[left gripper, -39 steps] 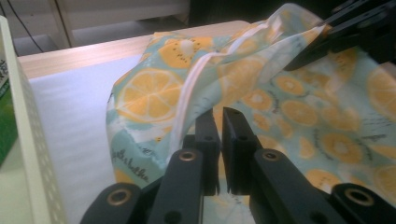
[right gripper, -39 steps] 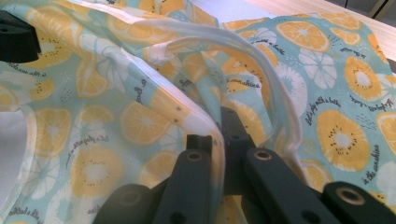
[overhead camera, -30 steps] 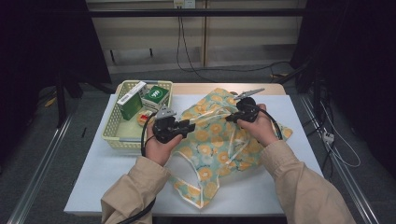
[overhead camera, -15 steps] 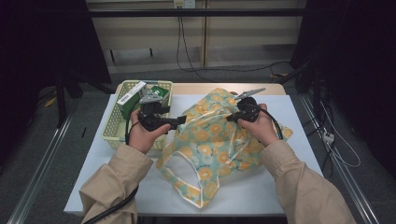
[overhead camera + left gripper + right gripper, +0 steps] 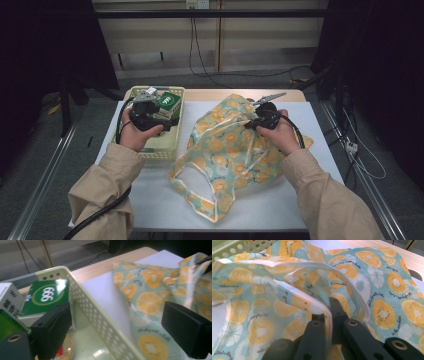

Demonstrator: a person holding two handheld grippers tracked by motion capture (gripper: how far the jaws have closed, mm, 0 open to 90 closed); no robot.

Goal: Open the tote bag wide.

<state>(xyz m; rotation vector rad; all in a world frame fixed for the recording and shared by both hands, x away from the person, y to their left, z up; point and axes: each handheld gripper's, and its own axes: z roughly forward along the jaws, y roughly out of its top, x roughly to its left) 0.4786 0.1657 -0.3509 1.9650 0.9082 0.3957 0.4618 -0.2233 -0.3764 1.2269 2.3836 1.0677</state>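
Bag (image 5: pixel 235 150) rim is pinched in the right gripper (image 5: pixel 329 315)'s closed fingers.

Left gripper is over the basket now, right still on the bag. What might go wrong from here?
1. The left gripper has just been opening with nothing between its jaws, and they straddle the basket wall; closing here might catch the wall rather than the green box.
2. The right gripper pinches just the bag rim, so the thin fabric may slip out.
3. The bag mouth droops half shut, so a box could snag going in.
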